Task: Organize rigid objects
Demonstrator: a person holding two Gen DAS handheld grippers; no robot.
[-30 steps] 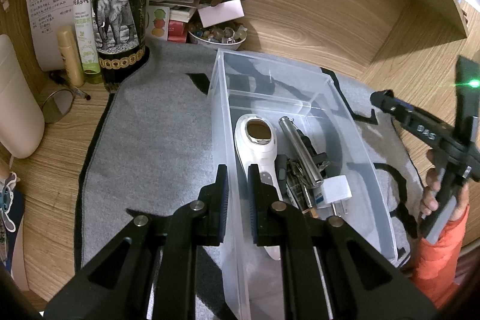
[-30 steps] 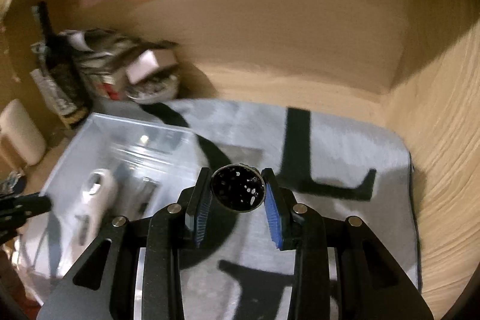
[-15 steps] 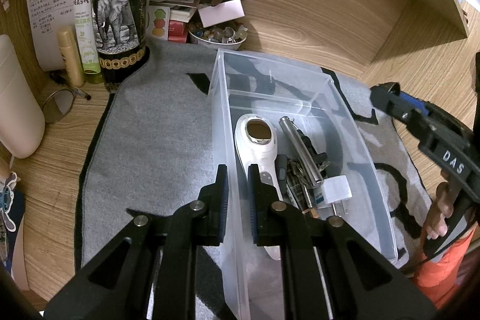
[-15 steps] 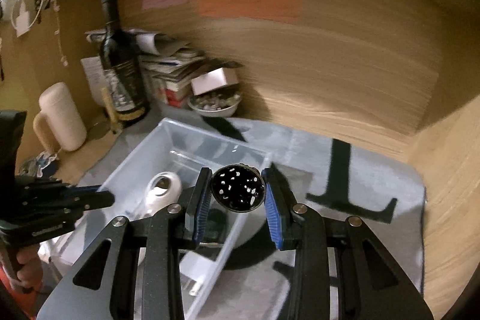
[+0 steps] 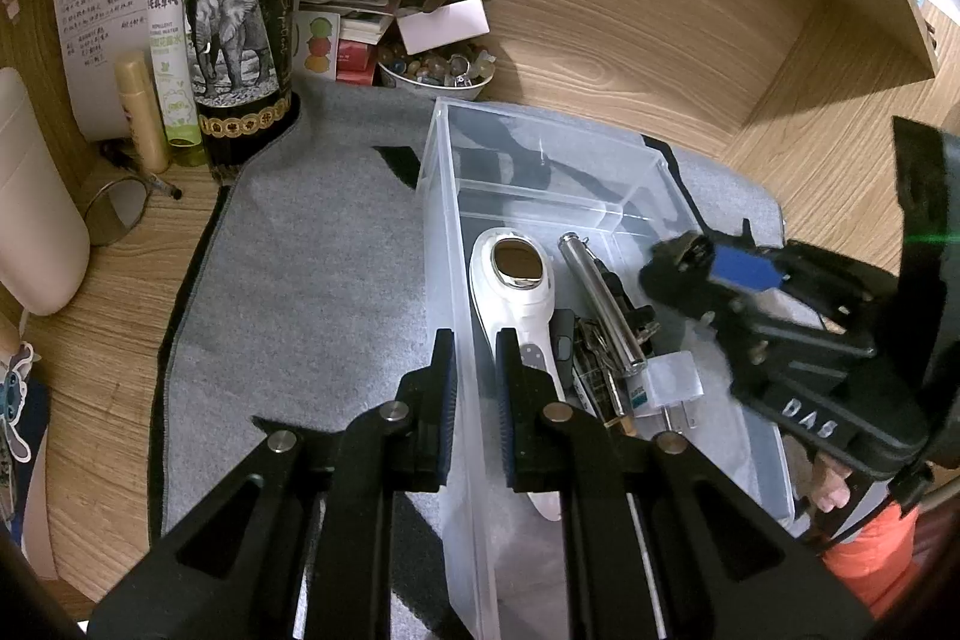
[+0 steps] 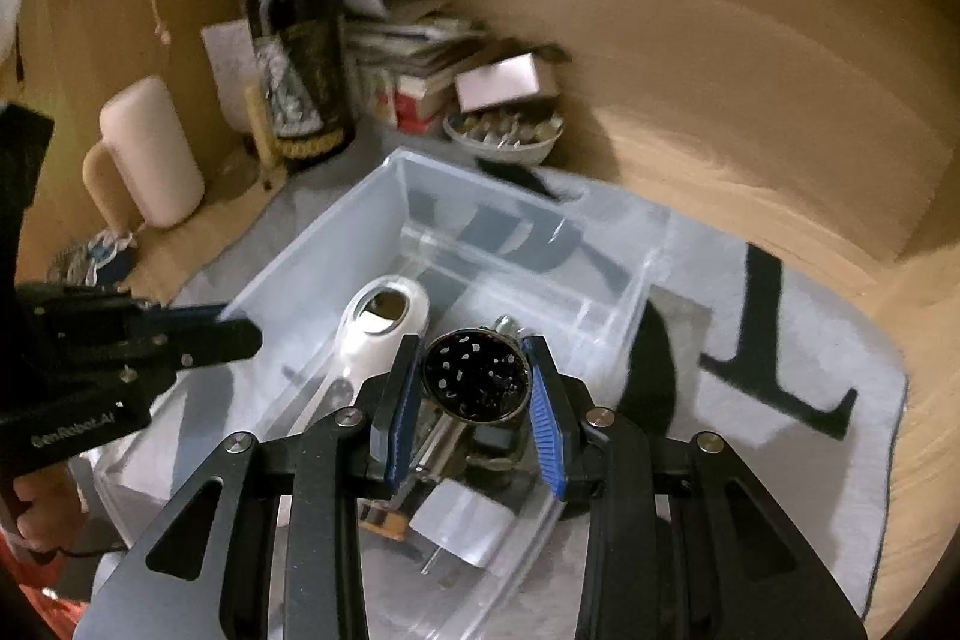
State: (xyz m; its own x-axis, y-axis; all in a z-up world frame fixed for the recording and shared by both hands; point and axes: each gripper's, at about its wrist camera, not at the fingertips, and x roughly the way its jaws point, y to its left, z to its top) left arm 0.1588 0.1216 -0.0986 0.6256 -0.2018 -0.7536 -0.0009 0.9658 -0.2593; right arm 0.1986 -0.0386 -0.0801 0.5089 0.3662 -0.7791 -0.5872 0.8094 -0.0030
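Wooden desk (image 5: 630, 40) — grey mat (image 5: 312, 256).

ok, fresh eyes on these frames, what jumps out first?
The right tongs, shut on a round black perforated piece, hang over the clear plastic bin. In the bin lie a white handheld device, a metal cylinder and a white plug. The left tongs straddle its near wall.

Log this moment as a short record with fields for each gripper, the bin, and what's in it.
left hand-held gripper: nearly closed astride the bin's left wall, apparently gripping it
right hand-held gripper: closed on a round black perforated object, above the bin
bin: clear plastic bin on a grey mat
bin contents: white handheld device, metal tube, keys, white plug adapter
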